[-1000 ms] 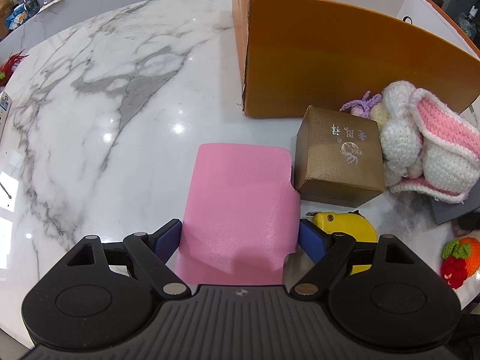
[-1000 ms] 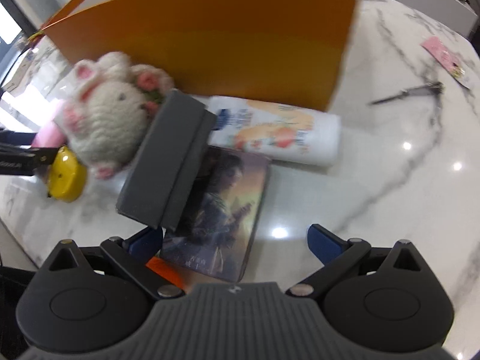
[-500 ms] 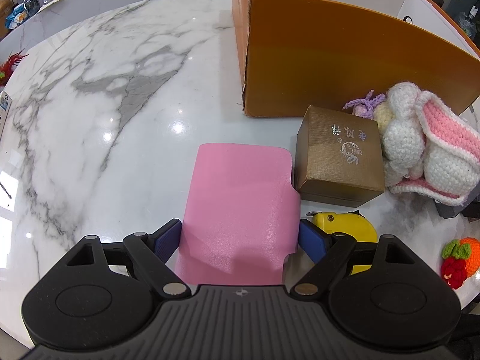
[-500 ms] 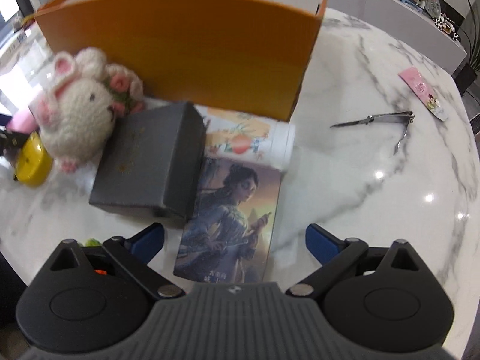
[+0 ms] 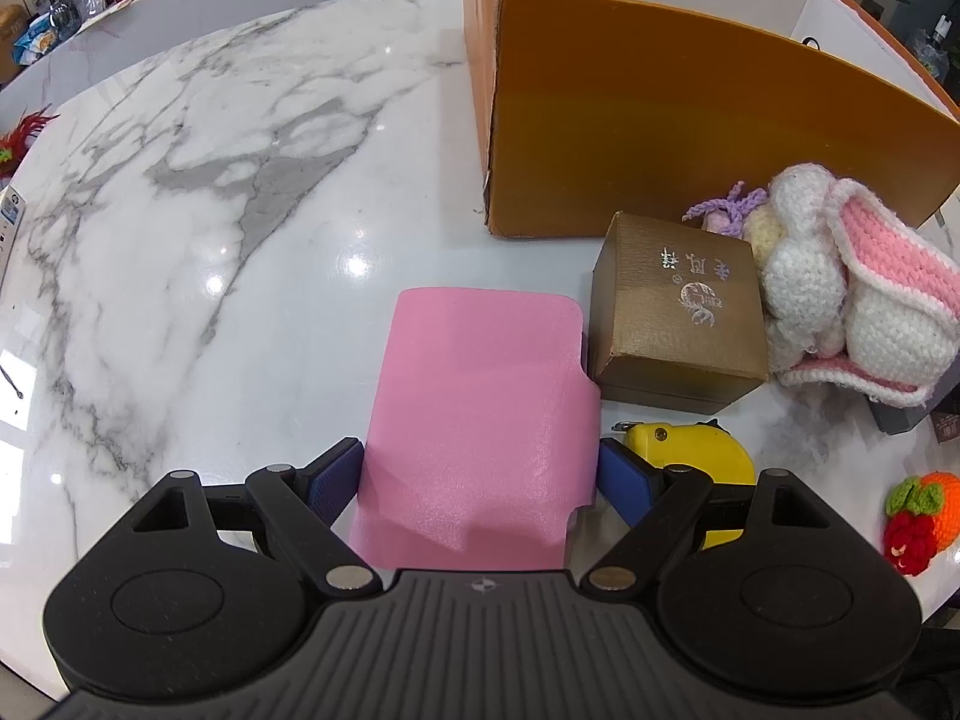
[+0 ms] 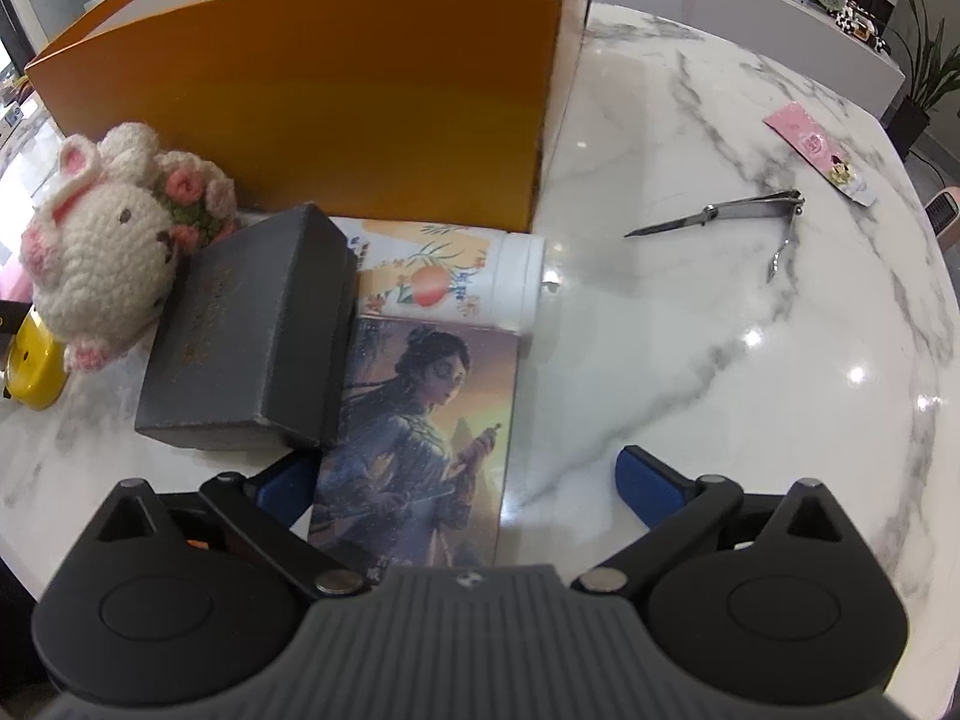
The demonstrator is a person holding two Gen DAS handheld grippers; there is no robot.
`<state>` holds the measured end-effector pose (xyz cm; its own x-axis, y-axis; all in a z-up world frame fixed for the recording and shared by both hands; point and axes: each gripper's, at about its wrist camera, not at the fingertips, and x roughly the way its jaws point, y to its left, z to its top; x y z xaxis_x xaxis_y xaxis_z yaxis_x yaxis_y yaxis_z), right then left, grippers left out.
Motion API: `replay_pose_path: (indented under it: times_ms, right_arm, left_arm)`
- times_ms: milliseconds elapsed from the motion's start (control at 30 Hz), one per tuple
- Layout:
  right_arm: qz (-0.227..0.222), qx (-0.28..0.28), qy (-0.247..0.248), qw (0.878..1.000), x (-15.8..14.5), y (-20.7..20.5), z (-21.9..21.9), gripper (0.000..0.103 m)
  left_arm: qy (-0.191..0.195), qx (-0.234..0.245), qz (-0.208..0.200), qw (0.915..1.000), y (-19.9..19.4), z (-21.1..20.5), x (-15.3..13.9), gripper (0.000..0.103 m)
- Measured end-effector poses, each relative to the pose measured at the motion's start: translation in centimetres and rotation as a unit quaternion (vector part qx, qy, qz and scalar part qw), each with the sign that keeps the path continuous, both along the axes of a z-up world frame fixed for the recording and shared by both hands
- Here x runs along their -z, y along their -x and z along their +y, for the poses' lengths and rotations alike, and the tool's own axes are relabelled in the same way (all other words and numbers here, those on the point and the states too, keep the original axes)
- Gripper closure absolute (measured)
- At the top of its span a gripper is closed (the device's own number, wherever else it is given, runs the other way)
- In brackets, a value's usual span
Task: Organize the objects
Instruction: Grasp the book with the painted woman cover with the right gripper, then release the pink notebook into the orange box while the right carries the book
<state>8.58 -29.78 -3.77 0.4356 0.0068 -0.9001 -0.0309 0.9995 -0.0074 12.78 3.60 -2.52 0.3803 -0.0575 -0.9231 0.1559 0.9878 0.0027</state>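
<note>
My left gripper (image 5: 480,477) is shut on a pink wallet (image 5: 480,414), its blue pads against both side edges, low over the marble table (image 5: 210,240). A gold box (image 5: 678,324), a crochet rabbit (image 5: 852,300) and a yellow tape measure (image 5: 696,450) lie to its right. An orange box (image 5: 690,138) stands behind them. My right gripper (image 6: 474,480) is open over a picture card (image 6: 420,432). A dark grey box (image 6: 252,336), a white printed tube (image 6: 456,282) and the rabbit (image 6: 96,240) lie beyond it, in front of the orange box (image 6: 312,102).
A metal nail clipper (image 6: 738,216) and a pink packet (image 6: 822,150) lie on the marble at the right. A crochet fruit (image 5: 918,510) sits at the table's right edge in the left wrist view. Bare marble spreads to the left of the wallet.
My right gripper has swung right and pulled back, so the grey box and rabbit now sit further left. The left gripper and wallet have not moved.
</note>
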Motion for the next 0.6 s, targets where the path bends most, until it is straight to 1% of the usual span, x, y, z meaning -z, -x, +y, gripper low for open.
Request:
replay_pose_path:
  times_ms: [100, 133, 200, 233, 300, 433, 600]
  right_arm:
    - [-0.003, -0.003, 0.0, 1.0, -0.2, 0.5, 0.6, 0.001]
    - [-0.007, -0.004, -0.001, 1.0, -0.3, 0.4, 0.8, 0.004]
    - [-0.014, -0.009, -0.004, 1.0, -0.9, 0.8, 0.7, 0.019]
    - [-0.019, -0.005, -0.005, 1.0, -1.4, 1.1, 0.7, 0.04]
    - [-0.014, 0.018, -0.004, 1.0, -1.6, 1.0, 0.1, 0.041]
    - [-0.01, 0.02, -0.014, 1.0, -1.5, 1.3, -0.6, 0.042]
    - [-0.007, 0.032, -0.009, 0.999, -1.5, 1.1, -1.5, 0.042]
  left_arm:
    - [0.0, 0.0, -0.002, 1.0, 0.0, 0.0, 0.0, 0.005]
    - [0.0, 0.001, -0.001, 1.0, 0.0, 0.0, 0.0, 0.005]
    - [0.0, 0.004, 0.002, 1.0, -0.1, 0.0, 0.0, 0.005]
    - [-0.001, 0.007, 0.005, 1.0, -0.1, 0.1, -0.1, 0.006]
    - [-0.001, 0.009, 0.01, 0.9999, -0.2, 0.1, -0.1, 0.006]
    - [-0.004, 0.007, 0.012, 0.9999, -0.2, 0.0, -0.2, 0.008]
    - [0.012, -0.015, 0.022, 0.9996, -0.3, 0.8, -0.4, 0.009]
